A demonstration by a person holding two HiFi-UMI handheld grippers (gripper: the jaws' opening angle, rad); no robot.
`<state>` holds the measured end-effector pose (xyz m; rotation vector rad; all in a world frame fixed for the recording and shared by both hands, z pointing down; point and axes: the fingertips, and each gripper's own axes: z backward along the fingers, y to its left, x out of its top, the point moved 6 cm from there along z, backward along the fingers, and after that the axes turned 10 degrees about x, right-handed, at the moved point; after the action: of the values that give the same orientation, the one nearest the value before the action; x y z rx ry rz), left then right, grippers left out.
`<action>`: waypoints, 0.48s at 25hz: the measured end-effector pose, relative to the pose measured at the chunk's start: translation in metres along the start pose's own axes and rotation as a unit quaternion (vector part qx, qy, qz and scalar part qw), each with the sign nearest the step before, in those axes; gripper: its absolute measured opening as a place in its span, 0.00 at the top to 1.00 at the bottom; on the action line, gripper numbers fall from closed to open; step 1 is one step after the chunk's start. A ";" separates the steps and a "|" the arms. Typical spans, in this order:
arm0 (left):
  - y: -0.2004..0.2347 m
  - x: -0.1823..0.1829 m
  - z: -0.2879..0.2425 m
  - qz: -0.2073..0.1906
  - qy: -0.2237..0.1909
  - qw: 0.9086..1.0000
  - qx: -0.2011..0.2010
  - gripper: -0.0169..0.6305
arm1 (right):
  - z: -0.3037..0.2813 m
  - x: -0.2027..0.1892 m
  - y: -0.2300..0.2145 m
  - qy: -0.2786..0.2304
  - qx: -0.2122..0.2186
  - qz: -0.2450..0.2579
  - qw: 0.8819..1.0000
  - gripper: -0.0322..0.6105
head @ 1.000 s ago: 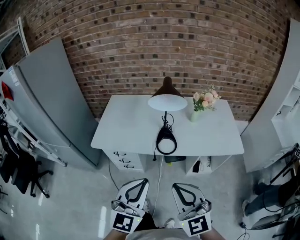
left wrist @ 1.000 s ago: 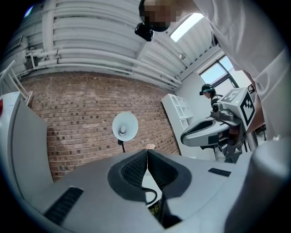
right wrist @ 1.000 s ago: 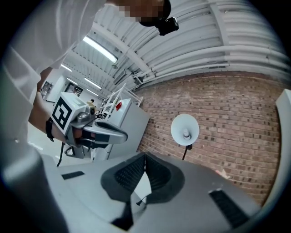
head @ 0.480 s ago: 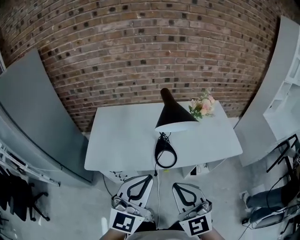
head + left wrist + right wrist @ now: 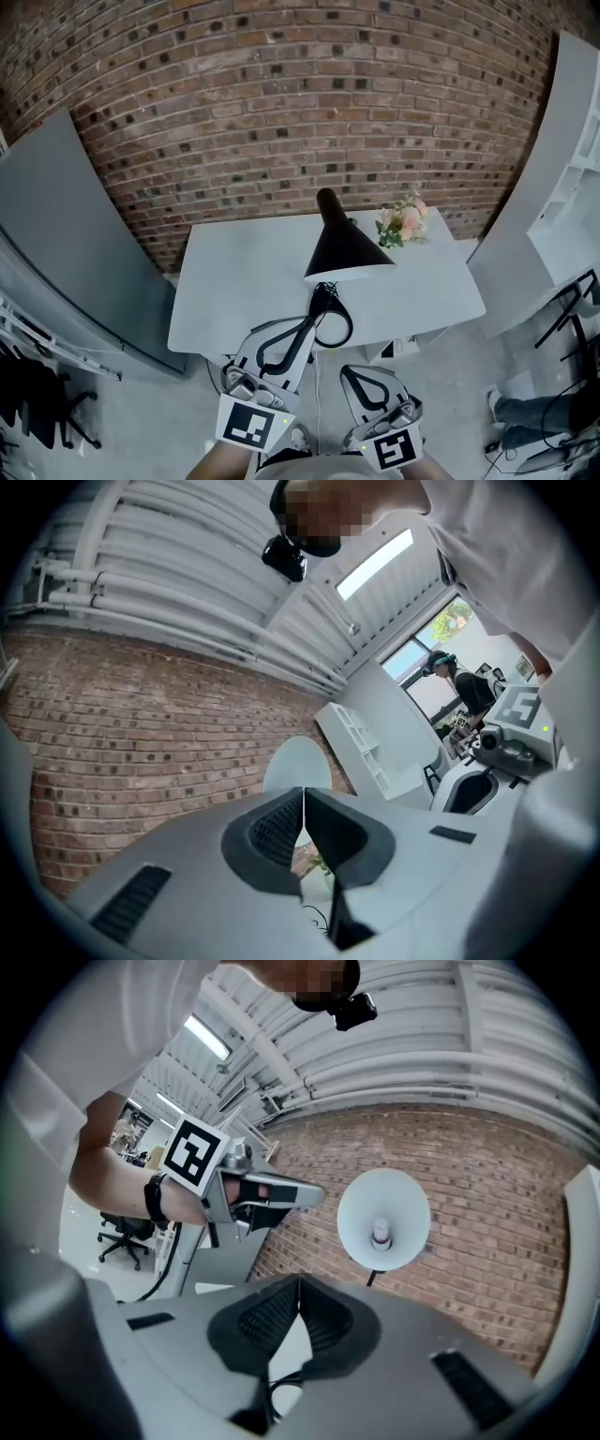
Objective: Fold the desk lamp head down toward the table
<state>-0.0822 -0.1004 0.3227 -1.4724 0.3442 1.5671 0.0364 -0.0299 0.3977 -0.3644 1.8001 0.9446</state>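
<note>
Left hand-held gripper [image 5: 307, 328], closed and empty, is advancing nearer the black conical desk lamp head [image 5: 342, 251] rising straight ahead on the white counter [image 5: 234, 272]; right hand-held gripper [image 5: 354, 373], closed, is lagging behind.

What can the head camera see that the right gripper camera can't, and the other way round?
Only the head view shows the flowers on the table and the black outside of the lamp shade. Only the right gripper view looks into the shade's white inside, with the bulb in the middle, and up at the ceiling pipes. Both show the lamp shade, the brick wall and the left gripper.
</note>
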 end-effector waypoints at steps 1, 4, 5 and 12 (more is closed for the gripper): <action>0.001 0.000 -0.003 -0.004 0.003 1.000 0.002 0.95 | -0.001 0.000 -0.002 -0.001 0.003 0.001 1.000 0.92; 0.004 0.002 -0.009 -0.010 0.011 1.000 0.011 0.95 | -0.001 -0.001 -0.007 -0.006 0.010 0.000 1.000 0.92; 0.005 0.003 -0.011 -0.012 0.012 1.000 0.013 0.95 | -0.001 -0.001 -0.009 -0.008 0.011 0.000 1.000 0.92; 0.011 0.009 -0.022 -0.024 0.016 0.999 0.025 0.95 | -0.004 0.003 -0.023 -0.030 0.021 0.005 0.999 0.92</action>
<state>-0.0751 -0.1182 0.3052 -1.4579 0.3608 1.4881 0.0470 -0.0474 0.3859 -0.2989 1.7665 0.9130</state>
